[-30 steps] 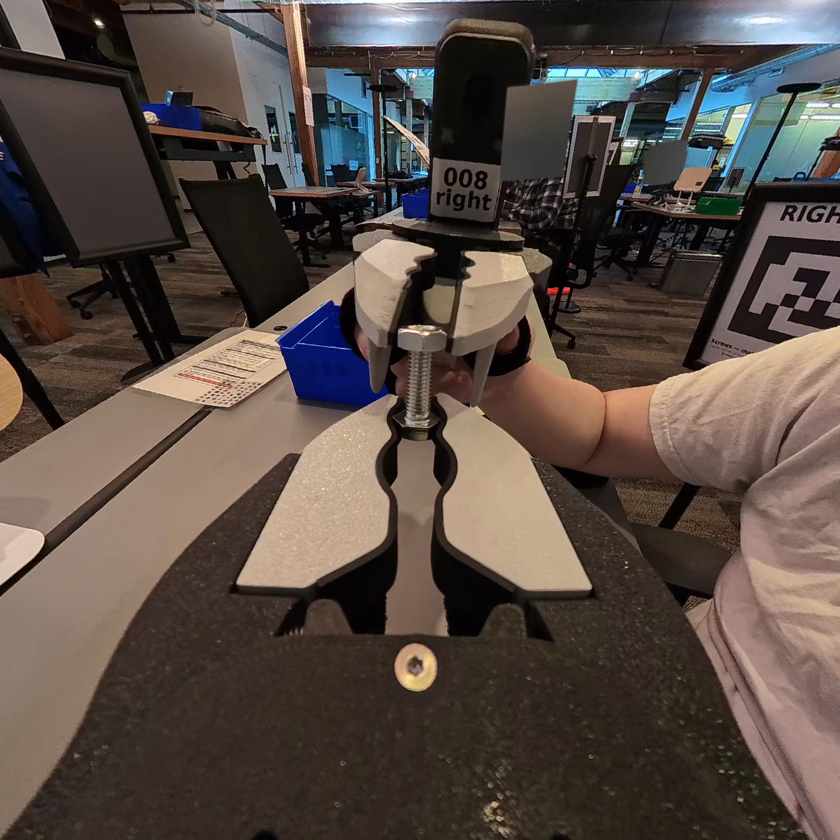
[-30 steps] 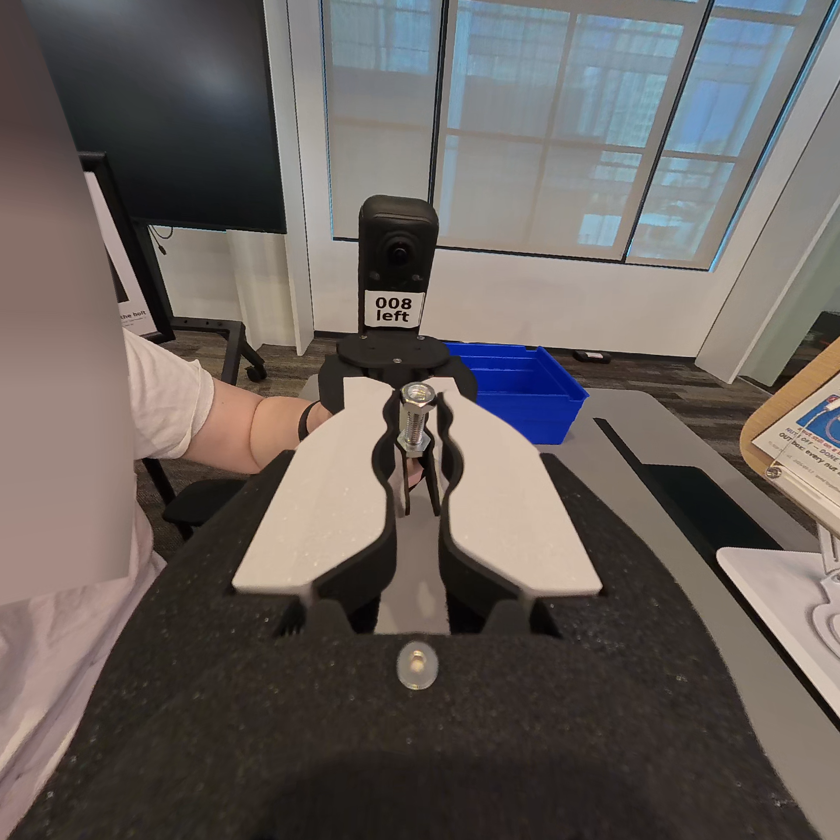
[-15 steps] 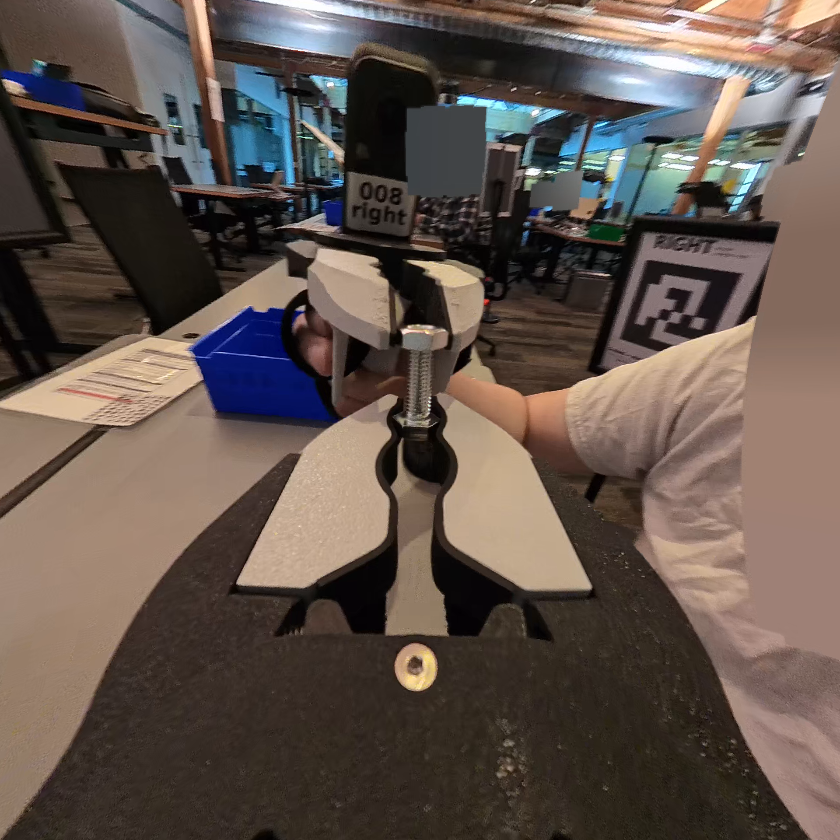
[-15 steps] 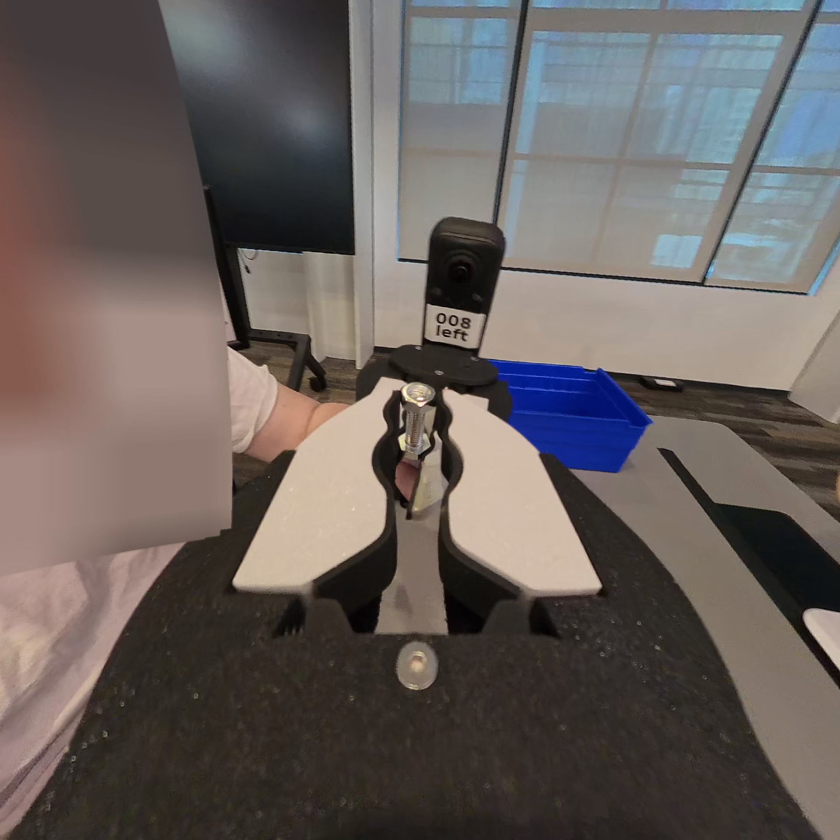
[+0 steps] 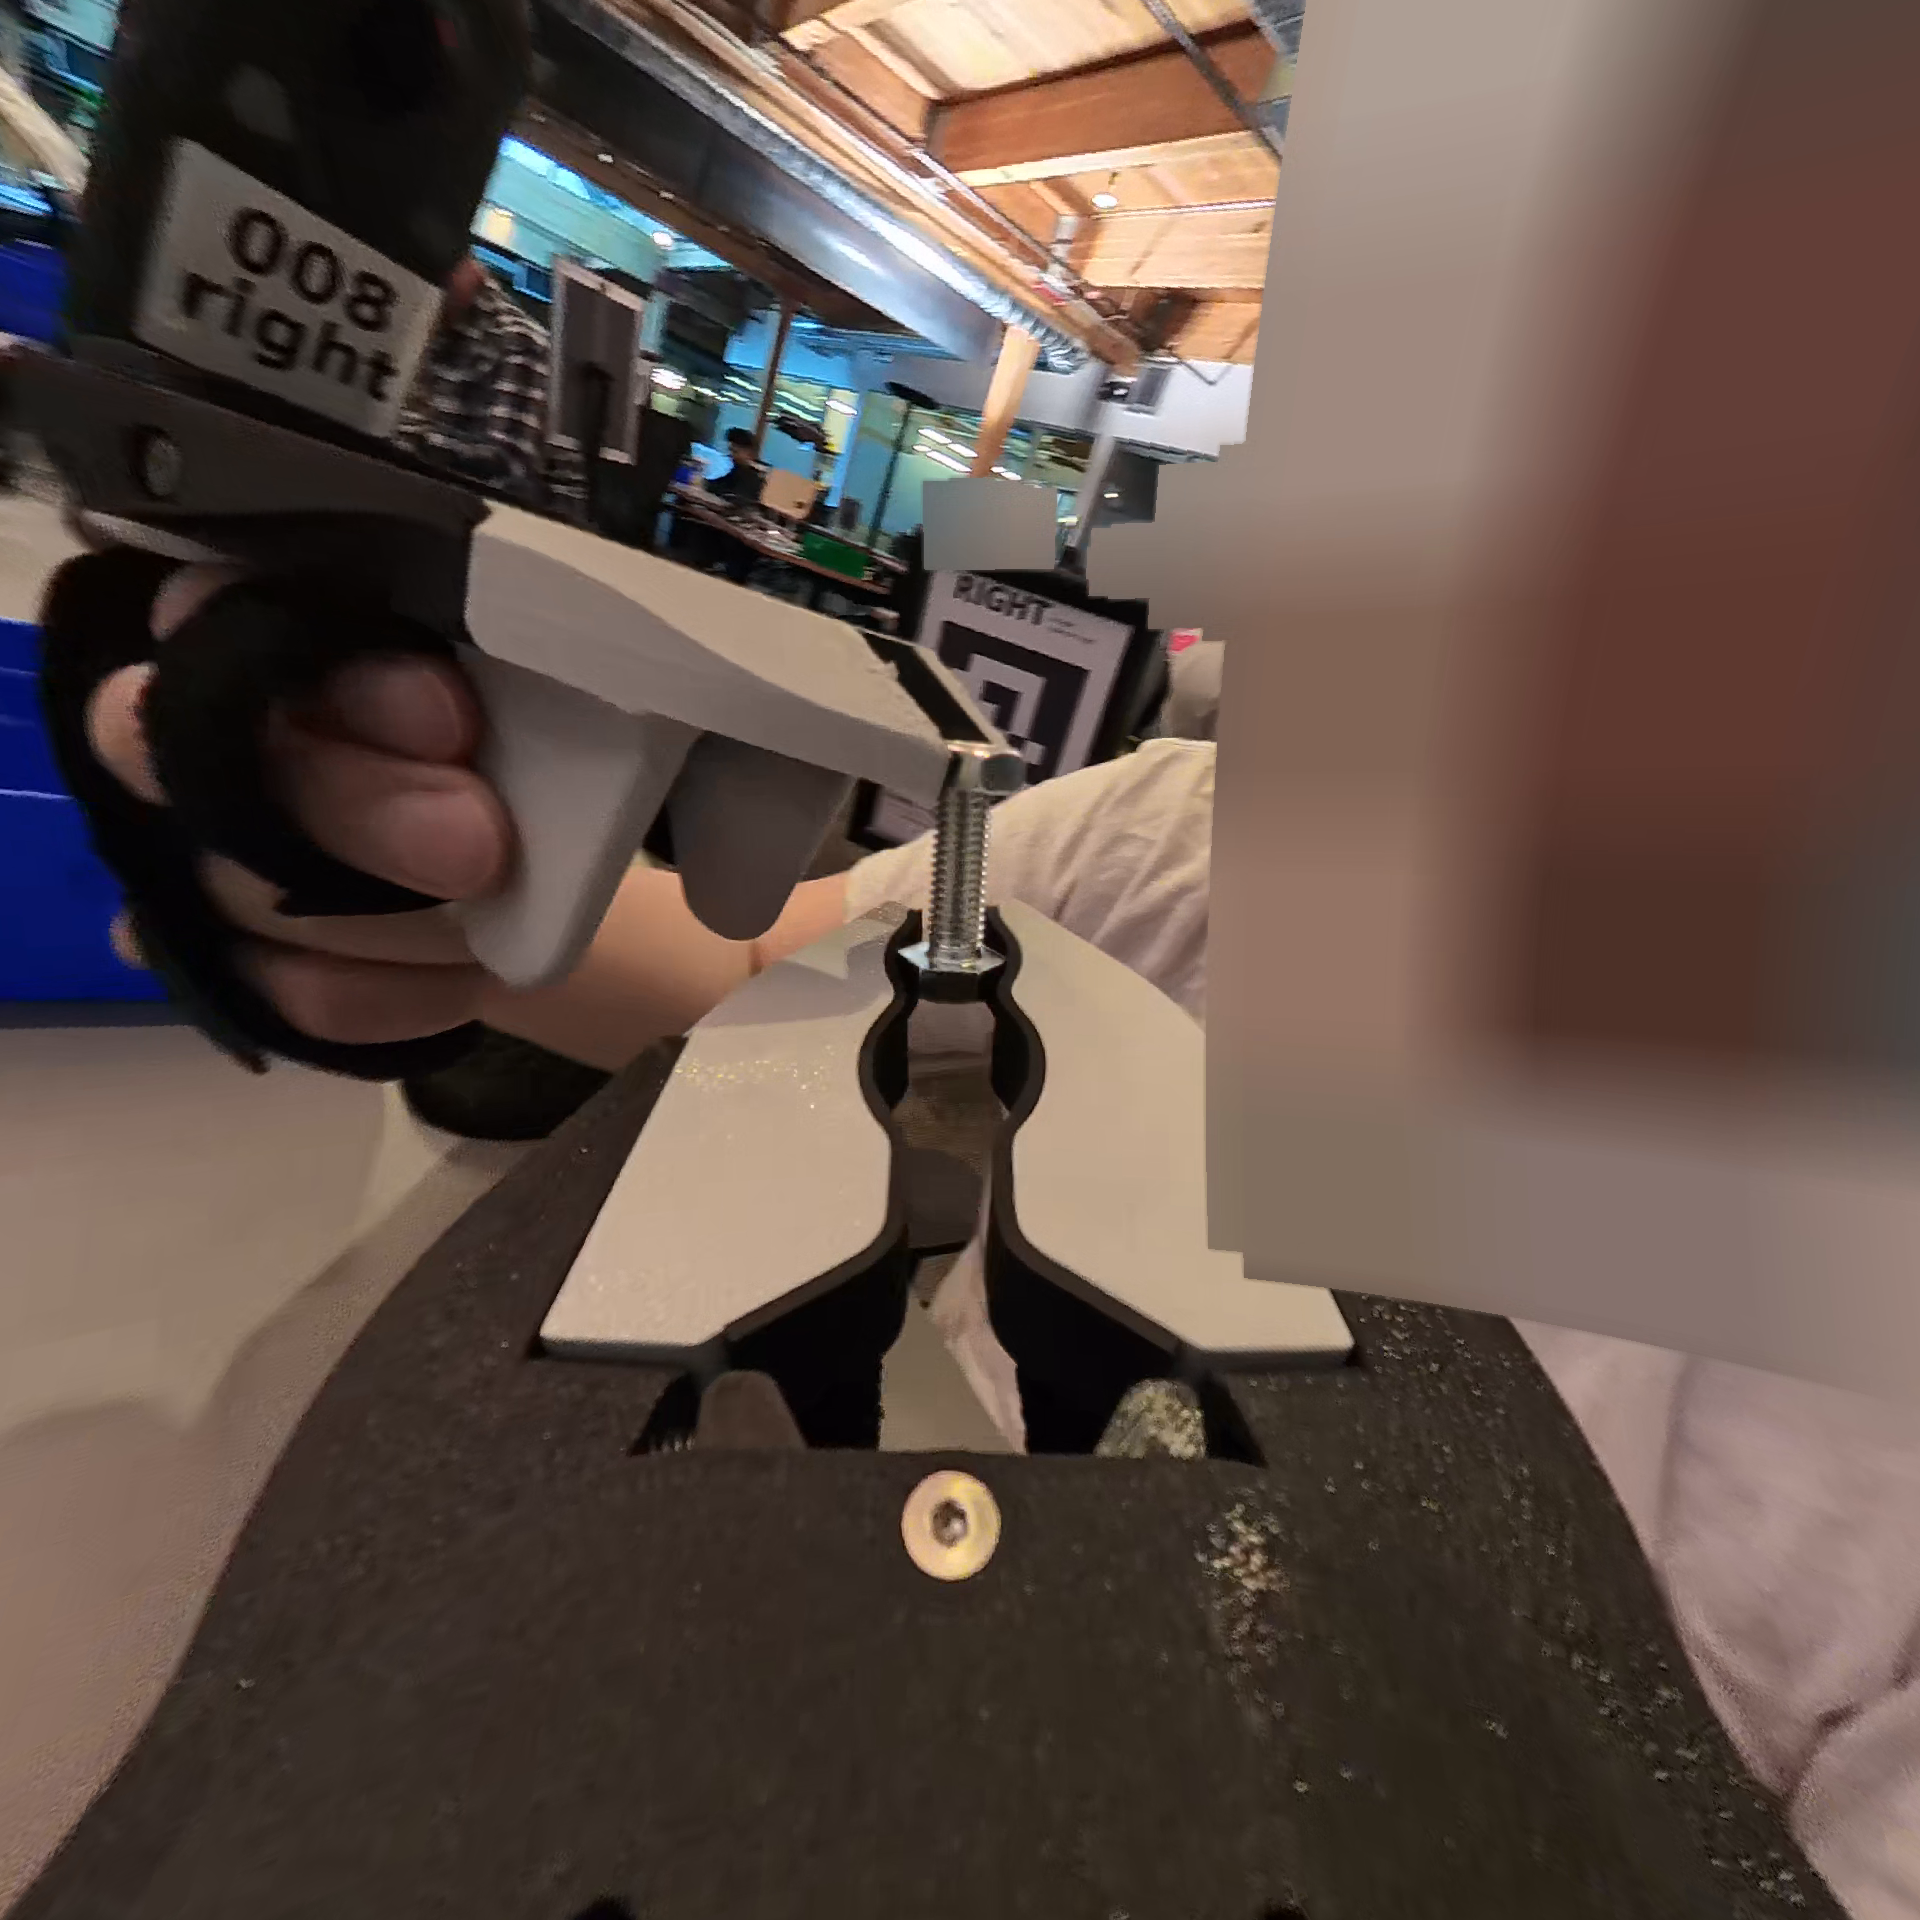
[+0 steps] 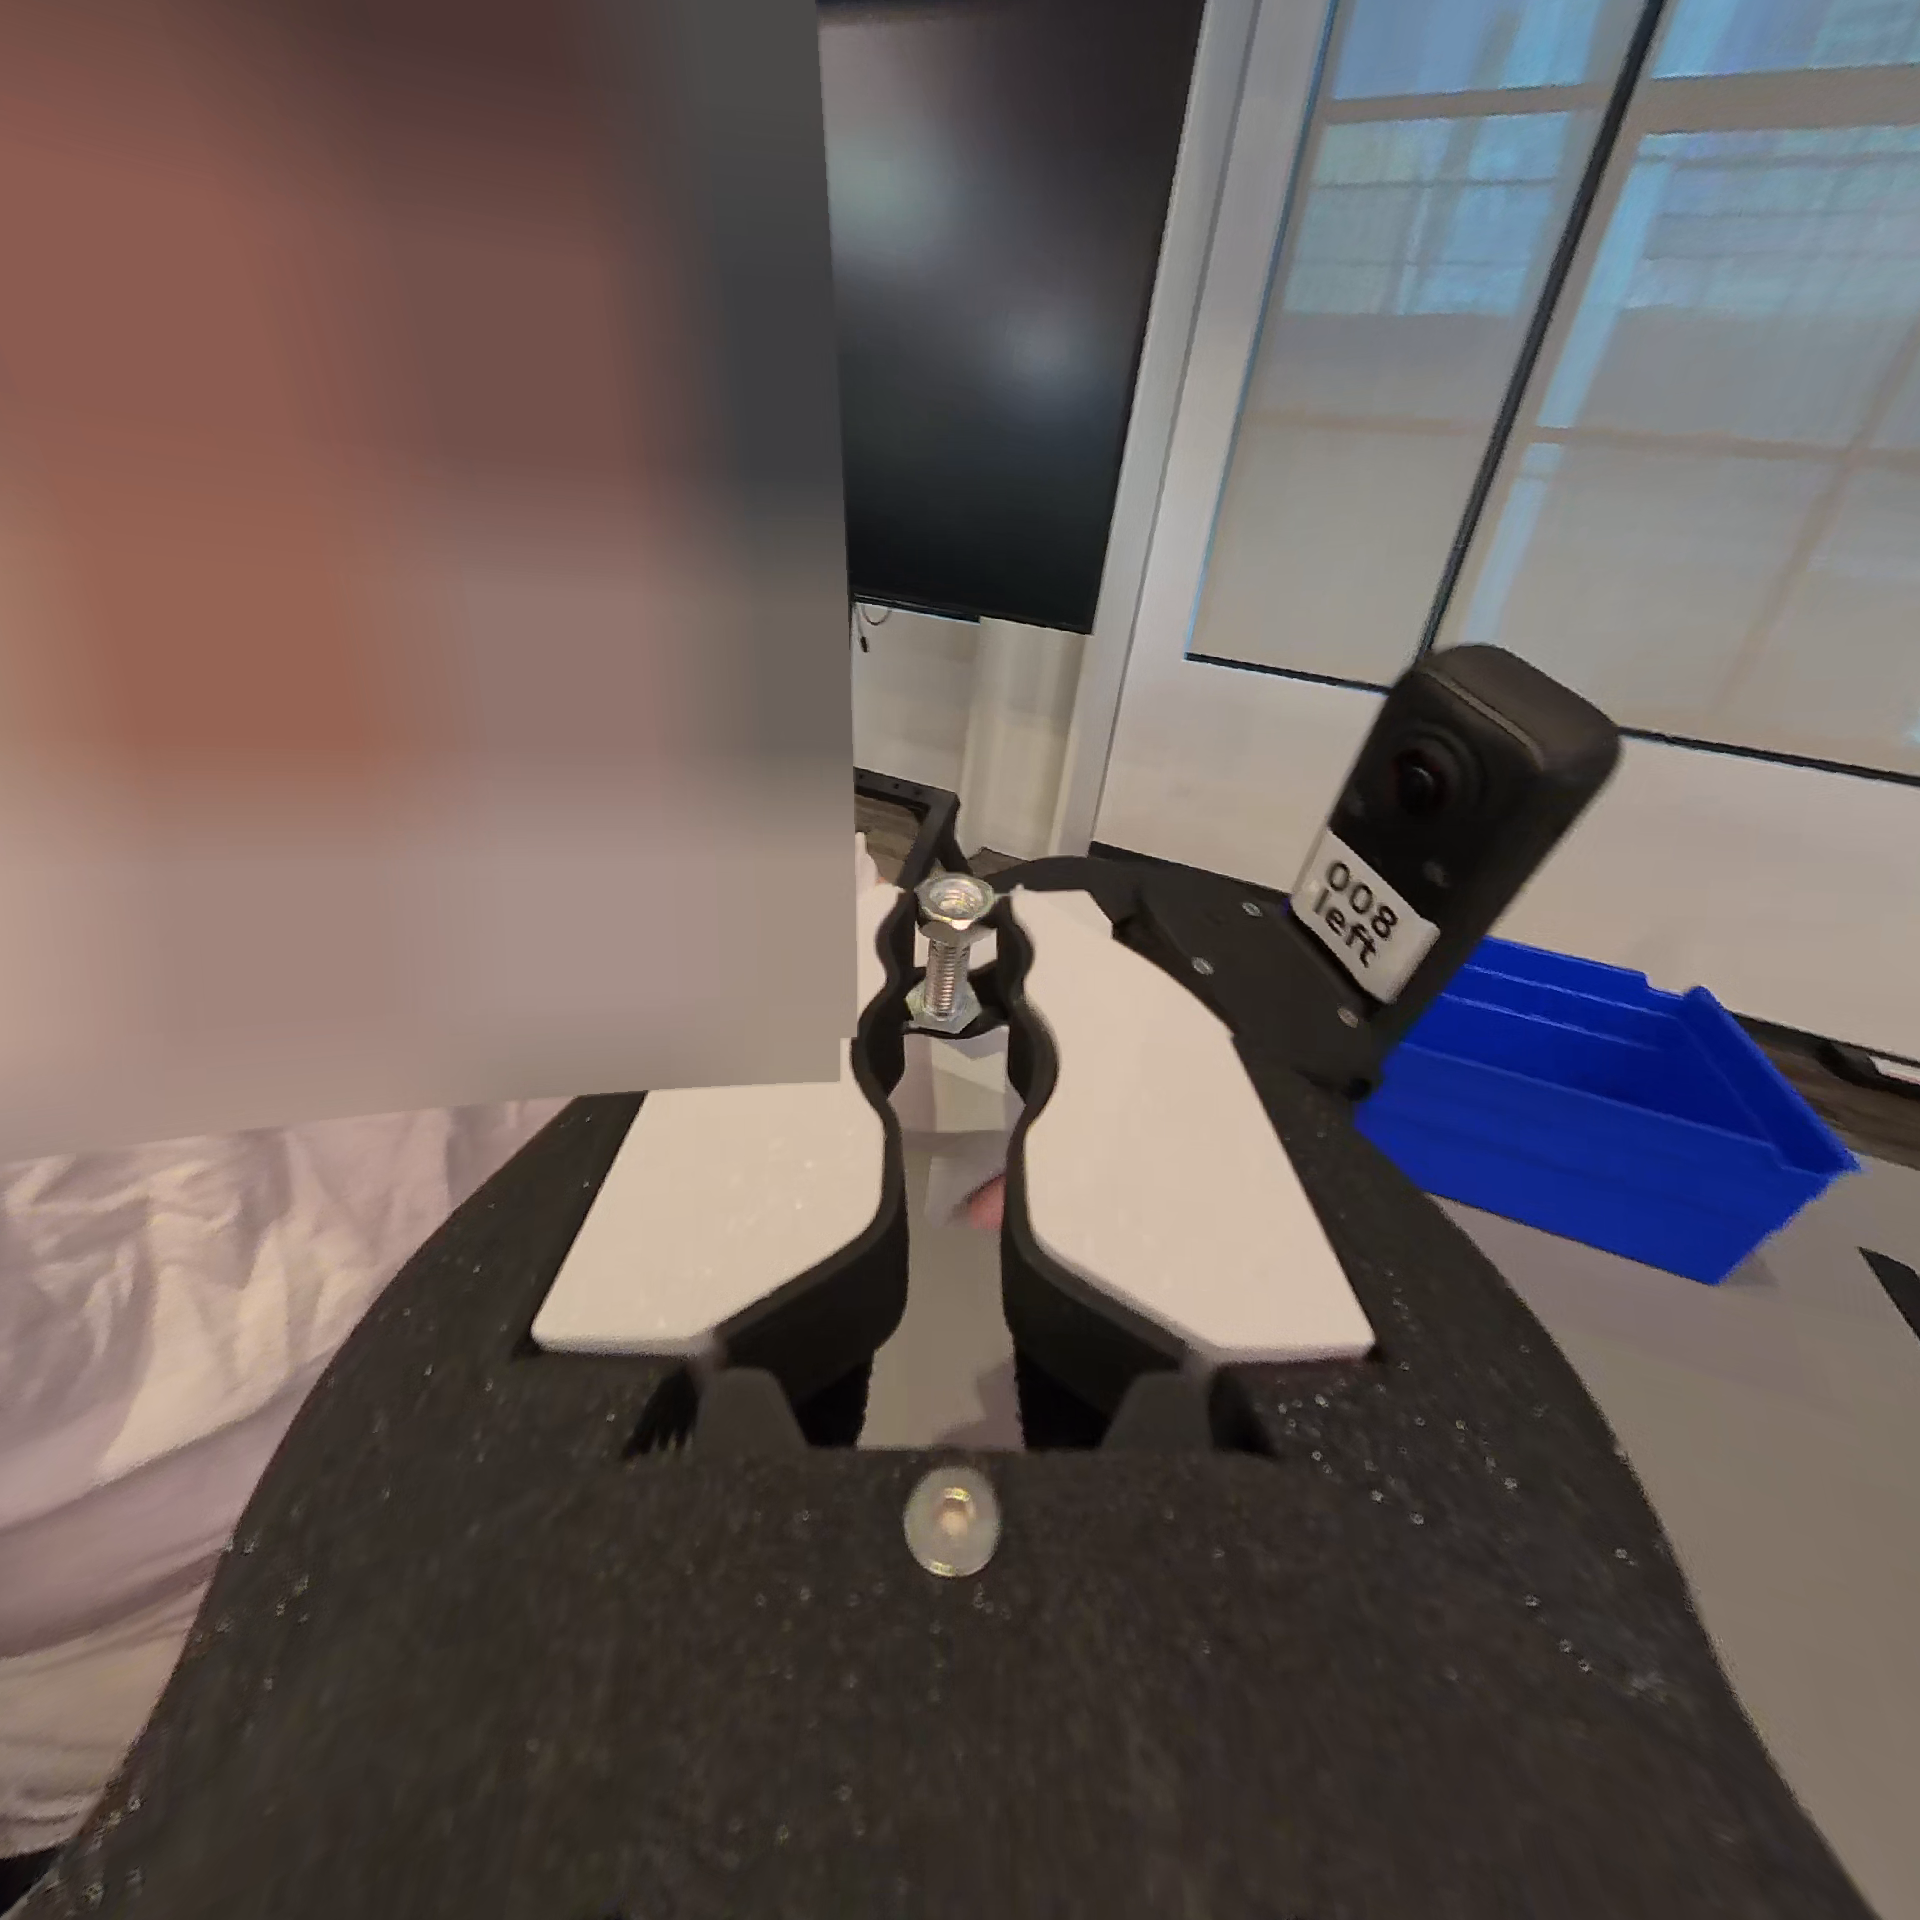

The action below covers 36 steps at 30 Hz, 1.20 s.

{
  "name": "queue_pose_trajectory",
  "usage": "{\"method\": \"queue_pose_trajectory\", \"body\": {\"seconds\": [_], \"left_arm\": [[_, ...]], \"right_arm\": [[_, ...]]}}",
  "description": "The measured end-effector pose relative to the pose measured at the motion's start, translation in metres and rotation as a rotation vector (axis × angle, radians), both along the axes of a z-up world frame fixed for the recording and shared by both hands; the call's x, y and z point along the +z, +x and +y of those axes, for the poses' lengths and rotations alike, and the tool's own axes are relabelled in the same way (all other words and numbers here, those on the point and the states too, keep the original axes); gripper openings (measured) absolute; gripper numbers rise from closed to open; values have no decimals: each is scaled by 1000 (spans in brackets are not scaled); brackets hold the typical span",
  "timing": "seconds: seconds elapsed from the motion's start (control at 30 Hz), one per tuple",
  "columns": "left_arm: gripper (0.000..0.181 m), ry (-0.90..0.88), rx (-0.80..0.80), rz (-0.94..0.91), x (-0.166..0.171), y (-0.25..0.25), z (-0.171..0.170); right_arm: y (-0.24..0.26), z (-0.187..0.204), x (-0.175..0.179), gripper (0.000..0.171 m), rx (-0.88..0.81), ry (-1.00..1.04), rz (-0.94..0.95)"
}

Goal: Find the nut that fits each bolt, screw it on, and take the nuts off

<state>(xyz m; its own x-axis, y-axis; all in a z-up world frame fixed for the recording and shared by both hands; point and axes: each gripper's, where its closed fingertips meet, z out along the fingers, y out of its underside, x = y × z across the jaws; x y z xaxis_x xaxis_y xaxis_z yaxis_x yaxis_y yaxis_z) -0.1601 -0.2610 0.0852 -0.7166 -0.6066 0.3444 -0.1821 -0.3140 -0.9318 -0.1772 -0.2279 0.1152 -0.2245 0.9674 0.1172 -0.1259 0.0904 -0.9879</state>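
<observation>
Bolt head pinched by right gripper, nut by left gripper, threads partly hidden

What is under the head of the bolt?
Bare thread runs down the bolt to a nut pinched by the left gripper. The bolt's tip below the nut is hidden.

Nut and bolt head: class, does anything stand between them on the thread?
Nothing visible does. The bare thread runs clear from the nut, gripped by the left gripper, up to the bolt head, gripped by the right gripper.
</observation>
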Motion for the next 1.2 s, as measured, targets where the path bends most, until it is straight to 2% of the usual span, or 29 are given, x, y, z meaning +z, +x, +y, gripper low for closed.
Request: {"method": "queue_pose_trajectory", "body": {"seconds": [0.2, 0.7, 0.9, 1.03, 1.1, 1.2], "left_arm": [[10, -53, -79, -9, 1, -4, -8], [10, -96, -161, -1, 1, -8, -16], [10, -90, -109, -34, 4, -6, -9], [10, -106, -57, -84, 12, -6, 0], [10, -85, 25, -103, 14, -1, 10], [10, 61, 288, -93, 4, 15, 37]], "right_arm": [[0, -6, -1, 14, 77, -22, 39], [-2, -13, -2, 14, 84, 38, 47], [-2, -7, 0, 15, 30, 53, 50], [-2, 2, 3, 27, -46, 56, 48], [-1, 9, 8, 27, -94, 32, 65], [1, 27, 16, 31, -225, -5, 78]]}}
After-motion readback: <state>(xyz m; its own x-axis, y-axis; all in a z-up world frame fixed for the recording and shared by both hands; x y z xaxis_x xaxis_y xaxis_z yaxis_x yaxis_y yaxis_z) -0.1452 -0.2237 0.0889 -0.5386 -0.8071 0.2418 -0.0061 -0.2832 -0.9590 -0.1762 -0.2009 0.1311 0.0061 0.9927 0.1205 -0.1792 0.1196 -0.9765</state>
